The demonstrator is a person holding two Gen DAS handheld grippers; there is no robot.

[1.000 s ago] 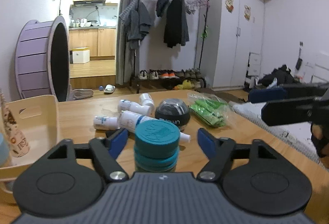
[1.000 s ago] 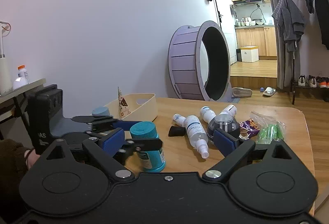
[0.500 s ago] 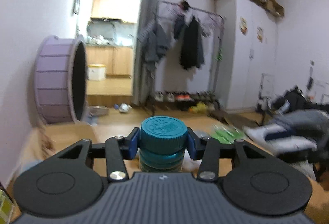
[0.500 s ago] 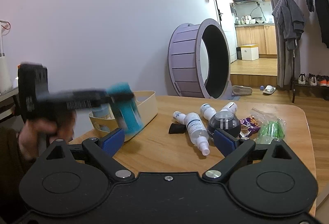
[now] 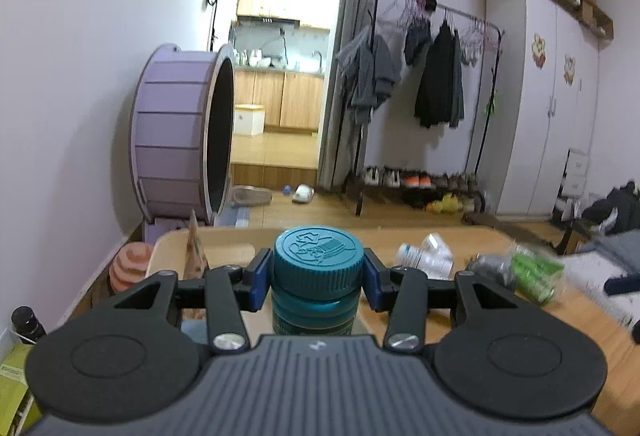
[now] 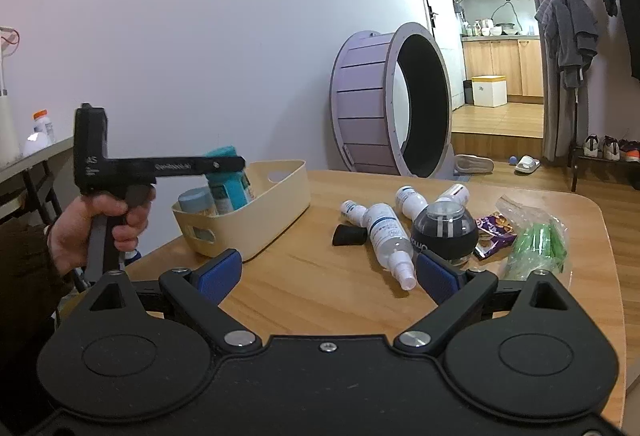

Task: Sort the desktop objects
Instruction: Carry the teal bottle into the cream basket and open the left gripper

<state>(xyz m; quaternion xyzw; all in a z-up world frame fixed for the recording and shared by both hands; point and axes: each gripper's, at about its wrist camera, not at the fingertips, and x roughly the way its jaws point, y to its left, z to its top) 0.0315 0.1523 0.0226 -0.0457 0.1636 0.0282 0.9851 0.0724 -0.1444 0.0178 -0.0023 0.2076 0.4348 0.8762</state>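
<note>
On the left wrist camera, my left gripper (image 5: 318, 278) is clamping the teal bottle (image 5: 318, 278) by its cap, above the cream bin (image 5: 168, 242). On the right wrist camera, my right gripper (image 6: 328, 274) is hanging wide apart over the table (image 6: 320, 288), and the bottle is tilting into the bin.

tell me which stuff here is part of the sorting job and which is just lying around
Job: teal jar in the left gripper, over the bin; spray bottles, black ball, green bag on the table; right gripper, open.

Lying about: purple wheel, clothes rack, shoes, wardrobe.
</note>
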